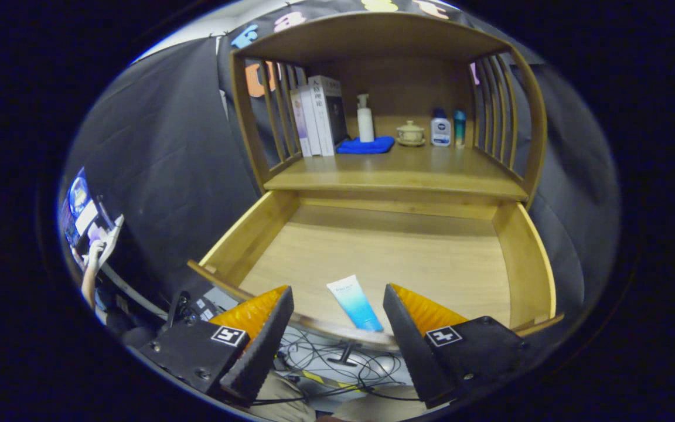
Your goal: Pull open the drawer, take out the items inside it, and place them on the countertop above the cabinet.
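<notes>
The wooden drawer (513,258) stands pulled out below the cabinet's countertop (396,173). One item lies on its floor near the front rim: a flat tube (354,303), white at the far end and blue at the near end. My gripper (337,302) hovers over the drawer's front rim, open, its two fingers wide apart with the tube lying between them and below. Neither finger touches the tube.
On the countertop stand books (317,114), a white pump bottle (365,120) on a blue cloth (365,146), a small lidded pot (411,133) and two small bottles (447,129). Slatted sides enclose the shelf. Cables (337,360) lie on the floor below; a person's arm (89,275) is off to the left.
</notes>
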A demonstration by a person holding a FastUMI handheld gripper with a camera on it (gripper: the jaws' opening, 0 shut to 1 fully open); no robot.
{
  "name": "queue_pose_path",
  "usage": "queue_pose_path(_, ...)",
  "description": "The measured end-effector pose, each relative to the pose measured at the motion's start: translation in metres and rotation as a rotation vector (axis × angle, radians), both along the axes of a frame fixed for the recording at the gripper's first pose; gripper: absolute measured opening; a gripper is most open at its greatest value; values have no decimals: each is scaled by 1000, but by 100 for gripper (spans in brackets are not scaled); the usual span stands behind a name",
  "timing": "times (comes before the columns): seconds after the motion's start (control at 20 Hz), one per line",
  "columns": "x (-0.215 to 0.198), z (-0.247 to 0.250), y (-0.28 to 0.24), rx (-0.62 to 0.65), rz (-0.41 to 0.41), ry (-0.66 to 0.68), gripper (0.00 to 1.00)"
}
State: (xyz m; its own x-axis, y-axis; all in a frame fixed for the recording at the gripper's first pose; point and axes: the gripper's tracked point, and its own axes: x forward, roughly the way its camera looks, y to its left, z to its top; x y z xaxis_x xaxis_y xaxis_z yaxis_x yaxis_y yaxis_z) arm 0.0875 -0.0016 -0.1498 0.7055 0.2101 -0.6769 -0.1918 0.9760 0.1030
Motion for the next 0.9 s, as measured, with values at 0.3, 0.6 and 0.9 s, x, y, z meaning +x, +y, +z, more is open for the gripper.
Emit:
queue_pose_path(0.3, 24, -21, 2, -26, 83, 244, 96)
queue_pose_path(0.6, 37, -57, 17, -81, 184, 443, 95)
queue_pose_path(0.9, 33, -90, 14, -170, 224, 630, 93)
